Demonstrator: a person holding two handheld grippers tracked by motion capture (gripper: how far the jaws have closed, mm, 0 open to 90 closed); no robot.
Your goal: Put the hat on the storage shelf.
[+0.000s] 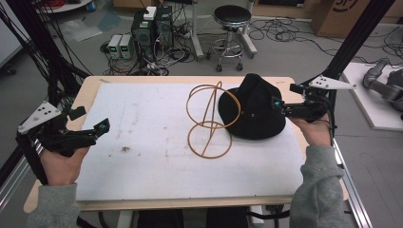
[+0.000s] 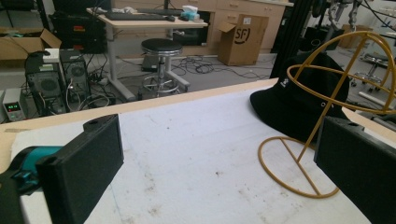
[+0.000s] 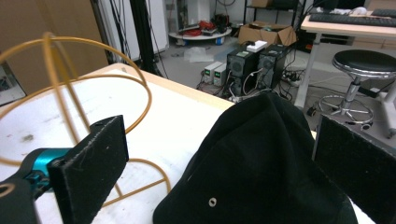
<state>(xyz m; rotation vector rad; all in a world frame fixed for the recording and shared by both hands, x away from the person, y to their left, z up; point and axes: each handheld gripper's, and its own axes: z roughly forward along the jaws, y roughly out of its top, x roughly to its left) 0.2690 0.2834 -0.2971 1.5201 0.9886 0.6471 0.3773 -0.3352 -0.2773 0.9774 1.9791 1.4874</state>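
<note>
One black fabric bucket hat with a floppy brim lies on the worktop near its right edge. One yellow wire hat stand built of hoops and a slanted rod stands just beside the hat, near the middle of the worktop. One white padded mat covers most of the wooden top.

Two hand-held grippers are counted: the left gripper at the left edge and the right gripper at the right edge, each with two black fingers.

On the floor beyond the far edge: one black round stool on castors, two black computer towers, two small grey power supplies.
</note>
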